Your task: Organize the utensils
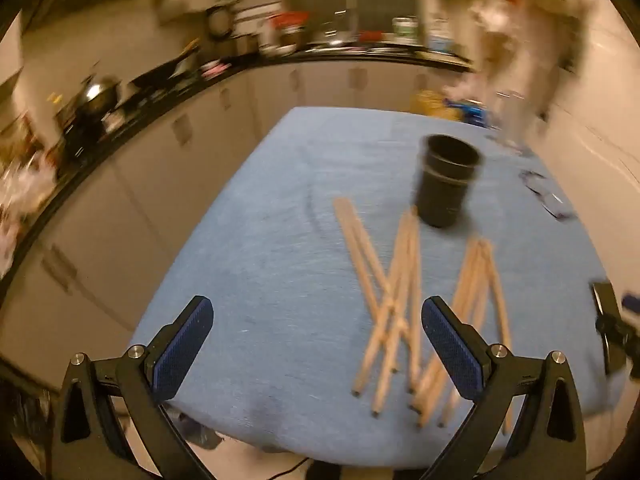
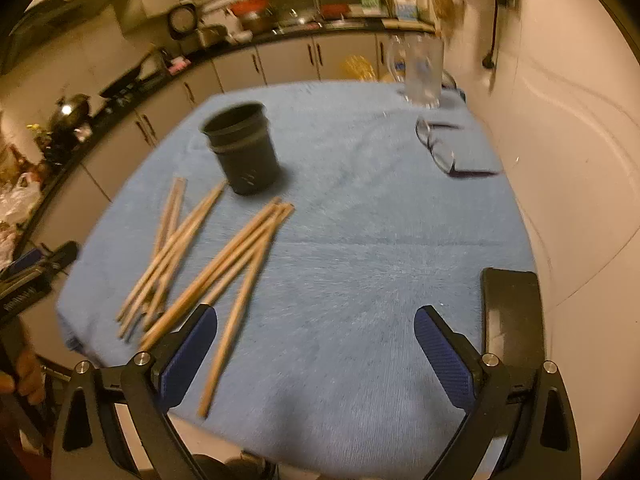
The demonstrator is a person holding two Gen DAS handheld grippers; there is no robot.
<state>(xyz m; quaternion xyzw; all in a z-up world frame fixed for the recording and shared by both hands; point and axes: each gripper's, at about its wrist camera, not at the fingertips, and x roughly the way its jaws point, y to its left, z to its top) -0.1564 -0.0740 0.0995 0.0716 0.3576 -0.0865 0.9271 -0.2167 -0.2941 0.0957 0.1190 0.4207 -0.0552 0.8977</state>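
Several wooden chopsticks (image 1: 400, 300) lie scattered on a blue cloth-covered table (image 1: 260, 260), in two loose piles. A black cup (image 1: 446, 180) stands upright just beyond them. My left gripper (image 1: 316, 340) is open and empty, above the table's near edge, left of the chopsticks. In the right wrist view the chopsticks (image 2: 208, 272) lie at the left and the black cup (image 2: 244, 148) stands behind them. My right gripper (image 2: 316, 352) is open and empty above the near part of the cloth (image 2: 360, 240), its left finger over the chopstick ends.
A pair of glasses (image 2: 436, 148) and a clear glass mug (image 2: 420, 68) sit at the table's far right. A black phone (image 2: 512, 312) lies at the right edge. A kitchen counter with cookware (image 2: 68, 120) runs along the left and back.
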